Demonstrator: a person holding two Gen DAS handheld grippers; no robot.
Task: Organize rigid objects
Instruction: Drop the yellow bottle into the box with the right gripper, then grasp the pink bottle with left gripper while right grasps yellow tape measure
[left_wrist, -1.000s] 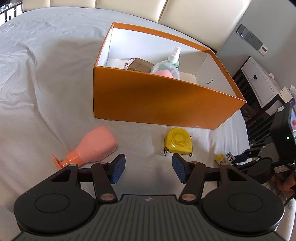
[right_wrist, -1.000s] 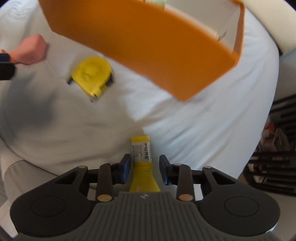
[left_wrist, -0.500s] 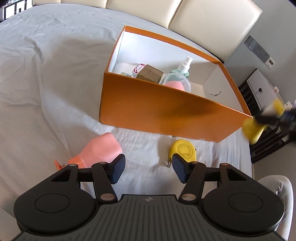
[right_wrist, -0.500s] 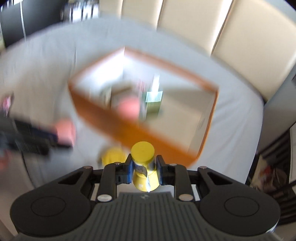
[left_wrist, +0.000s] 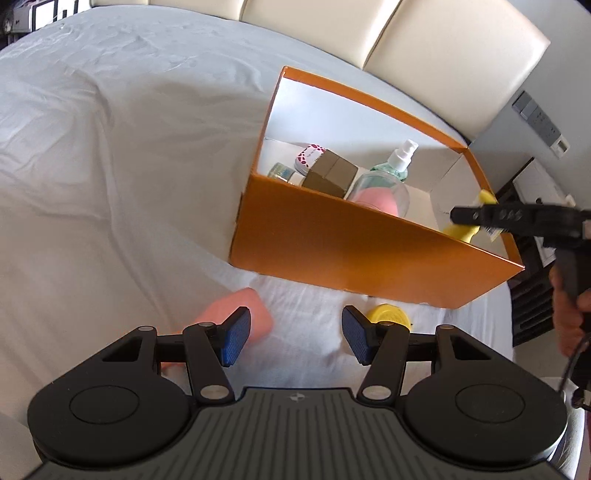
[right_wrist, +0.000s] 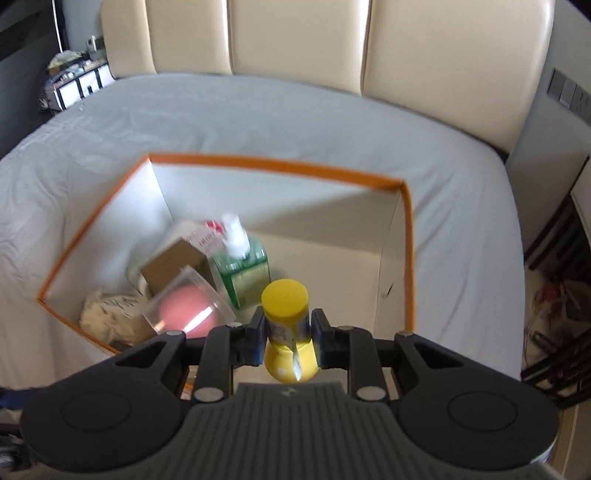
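Right gripper (right_wrist: 288, 341) is clamped on a yellow bottle (right_wrist: 286, 317), pads squeezing its neck, cap pointing away from the camera. It hangs over the near right part of the orange box (right_wrist: 408, 258), above the bare white floor of the box. From the left wrist view you can see the same bottle (left_wrist: 463, 230) just over the box's right end.

Left gripper (left_wrist: 295, 341) is wide open, nothing between the blue pads (left_wrist: 234, 339), low over the bed sheet (left_wrist: 110, 184). A pink bottle (left_wrist: 243, 314) lies on the sheet just past the left pad, a yellow tape measure (left_wrist: 391, 314) just past the right one, both in front of the box.

Inside the box, on the left half: a clear cup (right_wrist: 192, 306) with something pink in it, a brown carton (right_wrist: 177, 267), and a green spray bottle (right_wrist: 243, 271). Cream headboard (right_wrist: 295, 48) at the back.
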